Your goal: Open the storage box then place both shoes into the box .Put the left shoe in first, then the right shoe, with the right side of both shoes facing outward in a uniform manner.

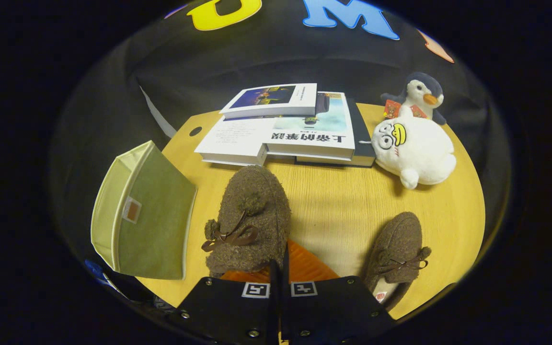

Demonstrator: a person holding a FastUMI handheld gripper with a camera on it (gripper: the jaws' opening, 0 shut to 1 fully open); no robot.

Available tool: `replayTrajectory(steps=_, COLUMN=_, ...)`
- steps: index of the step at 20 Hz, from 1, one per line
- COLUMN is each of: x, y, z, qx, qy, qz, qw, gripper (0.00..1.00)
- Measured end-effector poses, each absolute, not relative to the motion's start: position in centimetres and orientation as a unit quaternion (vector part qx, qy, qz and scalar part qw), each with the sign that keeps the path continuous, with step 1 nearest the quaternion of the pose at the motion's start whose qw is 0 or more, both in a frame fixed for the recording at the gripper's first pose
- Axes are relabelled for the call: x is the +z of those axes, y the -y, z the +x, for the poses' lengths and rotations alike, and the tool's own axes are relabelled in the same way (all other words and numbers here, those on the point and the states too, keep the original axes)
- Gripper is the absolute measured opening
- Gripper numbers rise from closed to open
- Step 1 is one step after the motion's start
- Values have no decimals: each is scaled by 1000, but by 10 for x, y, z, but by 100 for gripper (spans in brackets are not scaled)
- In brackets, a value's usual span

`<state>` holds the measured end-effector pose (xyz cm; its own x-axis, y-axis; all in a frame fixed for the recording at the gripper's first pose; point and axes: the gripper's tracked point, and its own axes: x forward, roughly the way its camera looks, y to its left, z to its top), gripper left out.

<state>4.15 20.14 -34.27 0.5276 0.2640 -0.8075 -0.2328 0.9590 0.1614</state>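
Observation:
A fuzzy brown shoe (pixel 252 211) with a pom-pom lace hangs just ahead of my fingers, toe pointing away toward the books. My gripper (pixel 280 268) is shut on its heel edge, the two fingers nearly touching. The shoe's toe overlaps the front edge of the books, so it looks lifted off the table. The second brown shoe (pixel 398 256) lies on the wooden table (pixel 338 201) to the right of my fingers, toe pointing away. The green fabric storage box (pixel 146 215) stands to the left of the held shoe at the table's left edge, its pale rim turned to the left.
A stack of books (pixel 295 129) lies beyond the held shoe. To its right sit a white plush duck (pixel 415 151) and, behind that, a penguin plush (pixel 422 96). Bare table runs between the two shoes.

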Motion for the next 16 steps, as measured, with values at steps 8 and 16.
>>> replayTrajectory(steps=8, x=-263, y=-226, z=39, qx=163, qy=-437, qz=35, qw=884, gripper=2)
replayTrajectory(steps=16, x=-212, y=-296, z=32, qx=231, qy=-416, qz=27, qw=879, gripper=2)
